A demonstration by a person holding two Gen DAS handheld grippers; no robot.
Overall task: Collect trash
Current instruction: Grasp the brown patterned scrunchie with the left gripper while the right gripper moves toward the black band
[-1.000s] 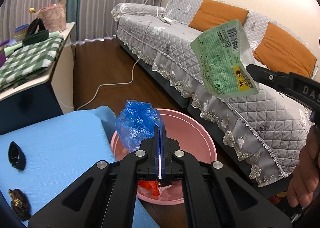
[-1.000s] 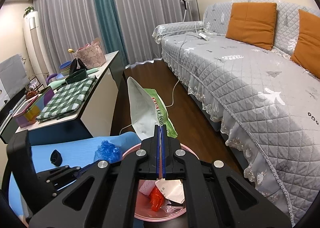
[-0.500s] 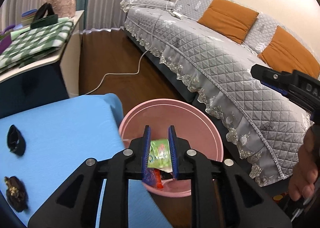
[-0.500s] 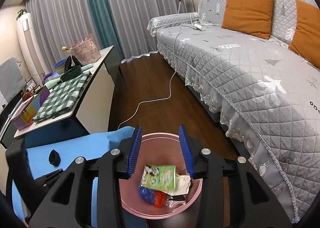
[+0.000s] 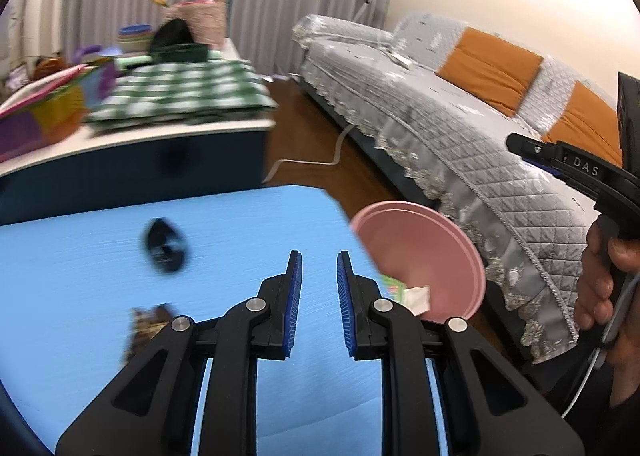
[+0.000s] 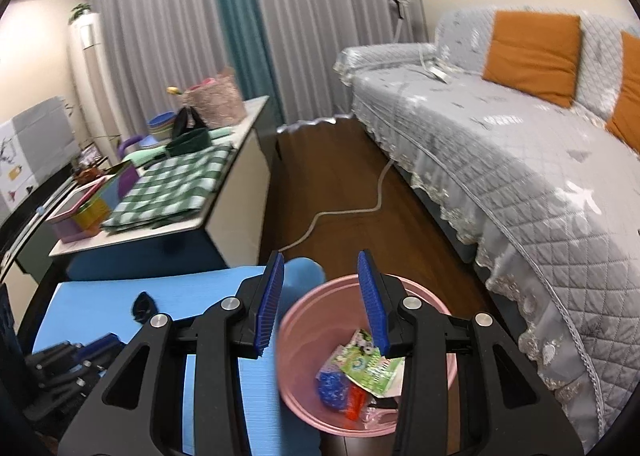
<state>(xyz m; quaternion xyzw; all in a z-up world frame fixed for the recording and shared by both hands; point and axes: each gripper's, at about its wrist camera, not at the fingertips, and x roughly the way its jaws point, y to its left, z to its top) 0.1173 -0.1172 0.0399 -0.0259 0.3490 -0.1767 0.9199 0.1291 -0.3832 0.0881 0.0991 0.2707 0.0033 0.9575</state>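
My left gripper (image 5: pixel 319 288) stands open and empty over the blue table (image 5: pixel 80 276). Ahead of it to the left lies a small black scrap (image 5: pixel 164 250). A brown scrap (image 5: pixel 148 324) lies nearer, blurred. The pink bin (image 5: pixel 420 252) stands just off the table's right corner. My right gripper (image 6: pixel 322 296) hangs open and empty above the bin (image 6: pixel 304 336). Inside lie a green wrapper (image 6: pixel 364 364), a blue bag (image 6: pixel 332 380) and a red scrap (image 6: pixel 356 400). The right wrist view also shows the black scrap (image 6: pixel 143 306).
A grey quilted sofa (image 6: pixel 520 159) with orange cushions runs along the right. A side cabinet (image 6: pixel 180 183) with a green checked cloth and boxes stands behind the table. A white cable (image 6: pixel 340 211) trails over the wooden floor. A hand (image 5: pixel 604 280) holds the right gripper's handle.
Both grippers opened: the blue bag and the green wrapper dropped into the pink bin. My left gripper then swung left from above the bin to over the blue table.
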